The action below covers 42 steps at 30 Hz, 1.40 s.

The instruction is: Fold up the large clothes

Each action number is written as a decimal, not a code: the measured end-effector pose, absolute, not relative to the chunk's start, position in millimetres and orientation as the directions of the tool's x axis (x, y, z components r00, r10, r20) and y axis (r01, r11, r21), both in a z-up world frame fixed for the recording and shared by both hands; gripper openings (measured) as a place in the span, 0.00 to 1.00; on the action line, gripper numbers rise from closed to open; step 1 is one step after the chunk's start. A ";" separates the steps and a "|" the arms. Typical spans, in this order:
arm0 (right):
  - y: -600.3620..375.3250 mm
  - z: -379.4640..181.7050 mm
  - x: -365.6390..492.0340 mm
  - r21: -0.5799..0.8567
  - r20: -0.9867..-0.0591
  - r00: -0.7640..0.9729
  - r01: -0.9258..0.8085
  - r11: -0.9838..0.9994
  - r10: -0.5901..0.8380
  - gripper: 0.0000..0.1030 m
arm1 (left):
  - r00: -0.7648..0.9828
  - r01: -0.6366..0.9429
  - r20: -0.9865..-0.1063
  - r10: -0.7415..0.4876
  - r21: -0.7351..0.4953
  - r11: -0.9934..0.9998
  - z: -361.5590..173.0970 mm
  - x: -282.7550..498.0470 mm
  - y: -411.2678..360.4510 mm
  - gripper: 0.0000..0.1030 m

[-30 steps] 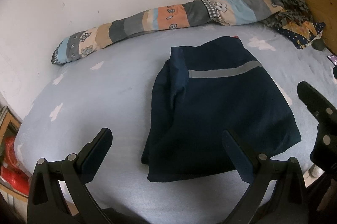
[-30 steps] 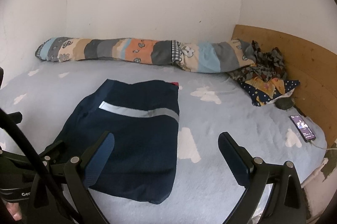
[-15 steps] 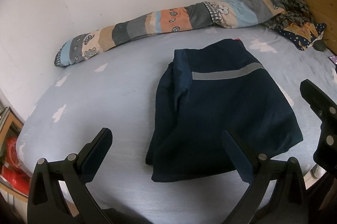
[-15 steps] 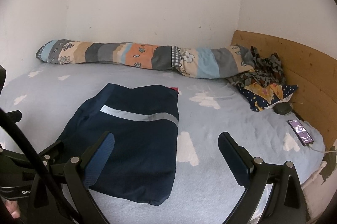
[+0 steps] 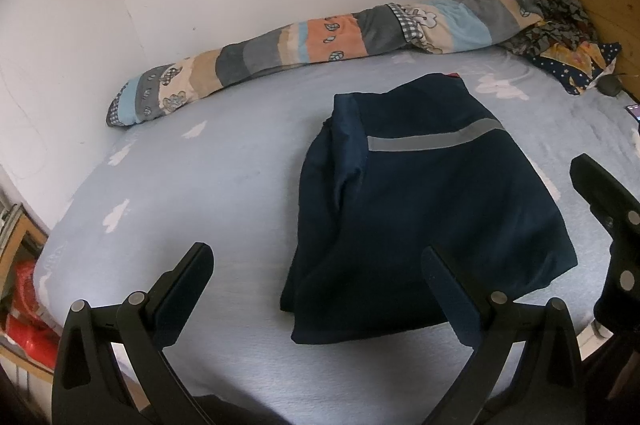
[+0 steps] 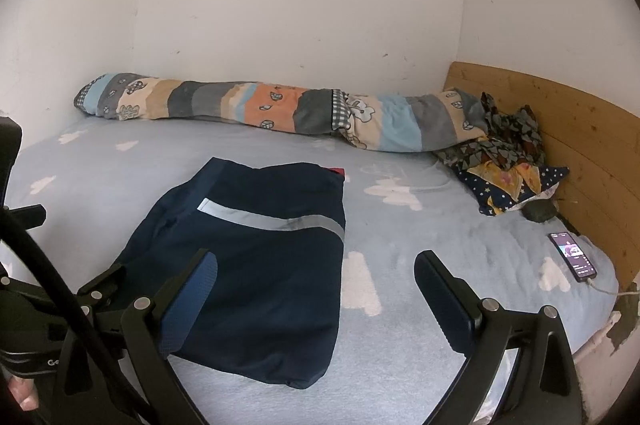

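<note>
A: Where does the garment sit?

B: The dark blue garment (image 5: 424, 209) lies folded into a rough rectangle on the pale blue bedsheet (image 5: 208, 193), in the middle of the left camera's frame and the lower left of the right camera's. A grey reflective stripe (image 6: 272, 219) crosses its upper part, and a red tag (image 6: 337, 172) peeks out at the far edge.

A: And the tools?

B: The left gripper (image 5: 316, 285) has its jaws spread wide and holds nothing; it hangs above the near edge of the bed. The right gripper (image 6: 316, 289) is the same, jaws apart and empty, with its left finger in front of the garment's near half. Neither touches the cloth, as far as the frames show.

A: Why held back like that?

B: Likely the fold looks finished, or one more fold is being weighed. The left side of the garment is bunched, so it may need smoothing.

A: What else is on the bed?

B: A rolled patchwork quilt (image 6: 280, 113) runs along the wall, out of the folding space. Crumpled clothes (image 6: 508, 161) are heaped in the right corner by the wooden headboard (image 6: 580, 145), and a phone (image 6: 573, 256) lies lit on its cable, well apart from the garment.
</note>
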State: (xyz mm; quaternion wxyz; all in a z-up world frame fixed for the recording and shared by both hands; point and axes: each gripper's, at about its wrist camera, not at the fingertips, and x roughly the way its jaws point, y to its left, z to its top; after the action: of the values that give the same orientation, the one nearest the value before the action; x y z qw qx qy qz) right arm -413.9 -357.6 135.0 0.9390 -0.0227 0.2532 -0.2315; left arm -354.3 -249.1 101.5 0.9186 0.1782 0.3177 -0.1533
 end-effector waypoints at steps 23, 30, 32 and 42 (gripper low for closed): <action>-353.4 133.3 -413.6 -0.179 -0.471 0.769 0.396 0.901 -0.432 0.98 | 0.732 0.397 -0.660 -0.173 0.206 0.894 100.0 -355.2 -242.5 1.00; -353.7 133.0 -413.5 -0.179 -0.470 0.770 0.396 0.901 -0.432 0.98 | 0.730 0.400 -0.661 -0.173 0.208 0.893 100.4 -352.2 -241.6 1.00; -353.9 133.0 -413.3 -0.180 -0.470 0.770 0.395 0.901 -0.432 0.98 | 0.731 0.399 -0.660 -0.171 0.211 0.892 100.3 -350.8 -242.0 1.00; -353.7 132.8 -413.4 -0.181 -0.470 0.770 0.394 0.901 -0.431 0.98 | 0.735 0.391 -0.658 -0.162 0.216 0.895 100.6 -351.5 -243.9 1.00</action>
State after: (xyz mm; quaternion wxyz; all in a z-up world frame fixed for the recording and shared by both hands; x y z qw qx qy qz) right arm -413.4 -353.7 132.8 0.9400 -0.0360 0.2586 -0.2194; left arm -351.5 -243.9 100.6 0.9153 0.1727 0.3311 -0.1510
